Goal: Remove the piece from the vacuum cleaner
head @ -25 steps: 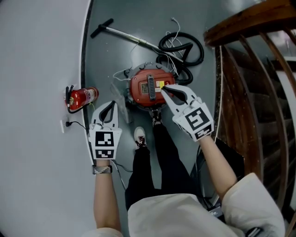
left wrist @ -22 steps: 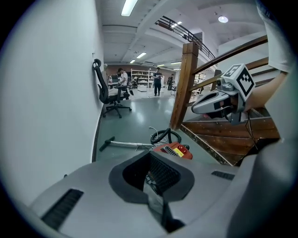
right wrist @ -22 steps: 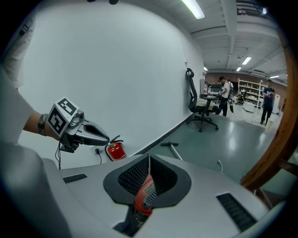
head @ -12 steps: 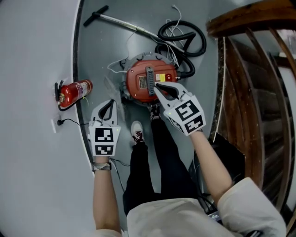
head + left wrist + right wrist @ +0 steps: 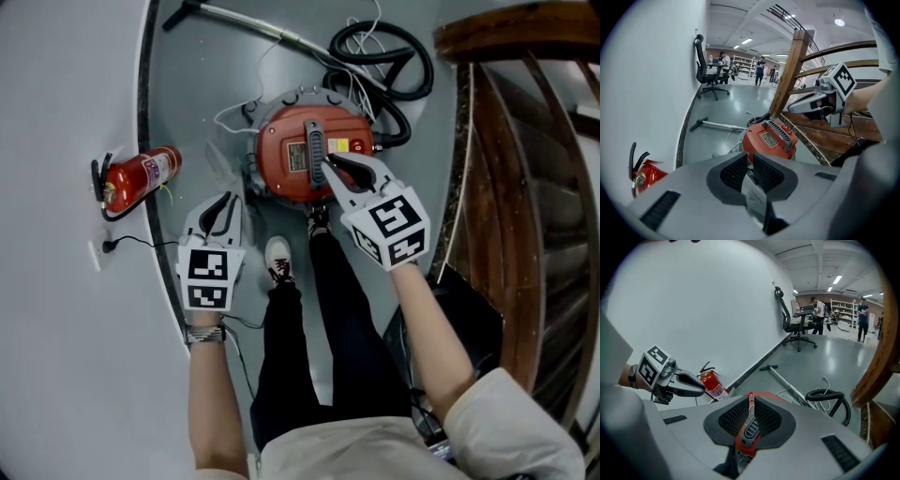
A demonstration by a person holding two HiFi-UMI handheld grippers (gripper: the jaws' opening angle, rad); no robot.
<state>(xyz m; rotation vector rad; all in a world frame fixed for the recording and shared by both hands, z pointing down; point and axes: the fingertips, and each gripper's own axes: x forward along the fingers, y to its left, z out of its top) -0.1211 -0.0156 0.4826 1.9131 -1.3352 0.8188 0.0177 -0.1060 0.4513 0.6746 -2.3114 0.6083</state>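
Note:
The red drum vacuum cleaner (image 5: 295,159) stands on the grey floor, with a grey ribbed handle (image 5: 316,150) across its lid. My right gripper (image 5: 329,166) hangs in the air above the lid's right side. It is shut and holds nothing; in the right gripper view the handle (image 5: 749,427) shows below the jaws. My left gripper (image 5: 226,201) hovers to the left of the vacuum, near the wall. Its jaws are opening, and a thin pale see-through piece (image 5: 752,196) sits loosely in the narrow gap.
A red fire extinguisher (image 5: 139,175) lies by the curved wall base at left. The black hose (image 5: 386,58), white cord and metal wand (image 5: 246,22) lie behind the vacuum. A wooden stair railing (image 5: 511,141) runs along the right. The person's legs and shoes (image 5: 277,259) stand just in front of the vacuum.
The left gripper's jaws have parted a little. The right gripper stays over the vacuum lid, shifted slightly to the right.

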